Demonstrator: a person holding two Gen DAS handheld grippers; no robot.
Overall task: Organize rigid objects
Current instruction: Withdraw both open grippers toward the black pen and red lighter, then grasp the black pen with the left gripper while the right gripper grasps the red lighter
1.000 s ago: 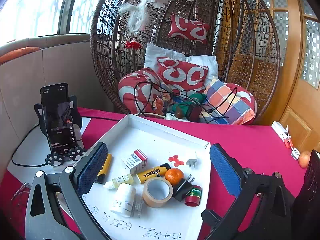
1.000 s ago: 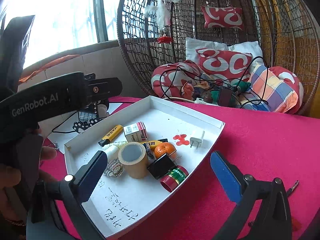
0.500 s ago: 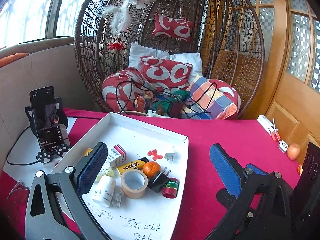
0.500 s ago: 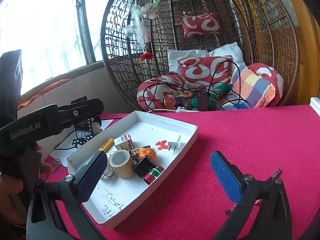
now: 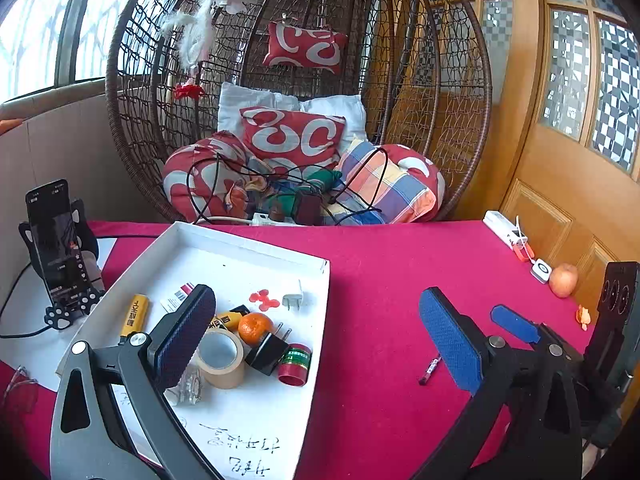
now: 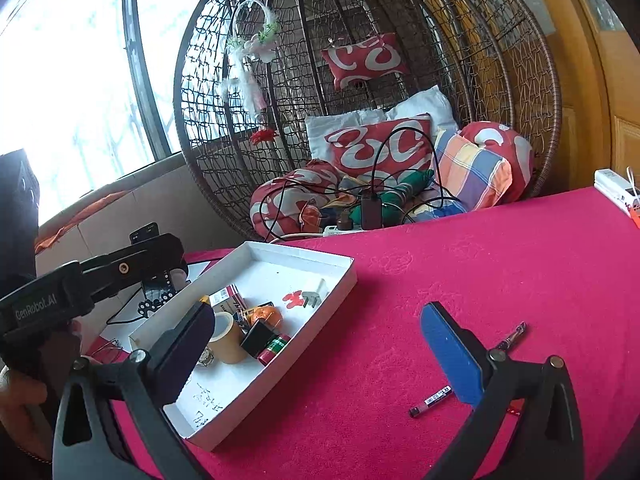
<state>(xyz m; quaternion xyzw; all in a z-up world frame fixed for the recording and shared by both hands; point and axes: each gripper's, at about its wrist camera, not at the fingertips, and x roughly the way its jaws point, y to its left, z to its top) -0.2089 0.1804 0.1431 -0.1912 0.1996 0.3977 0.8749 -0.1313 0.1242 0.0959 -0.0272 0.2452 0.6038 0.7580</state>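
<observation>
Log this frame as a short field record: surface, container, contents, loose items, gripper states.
surface: table with red cloth
container: white tray
contents: tape roll, orange, red tin, yellow lighter, white plug
loose items: small dark tube and pen-like piece, both lying on the cloth
left gripper: open, empty
right gripper: open, empty

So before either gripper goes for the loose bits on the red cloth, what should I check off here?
1. Left gripper open, holding nothing: ok.
2. Right gripper open, holding nothing: ok.
3. Small lead tube lying free on the red cloth, nothing on it: ok.
4. Pen-like piece free to grasp: cannot tell, partly behind the right gripper's finger.
5. White tray has bare floor for more items: ok.
6. Everything already inside the tray: not ok, those two pieces lie outside.
</observation>
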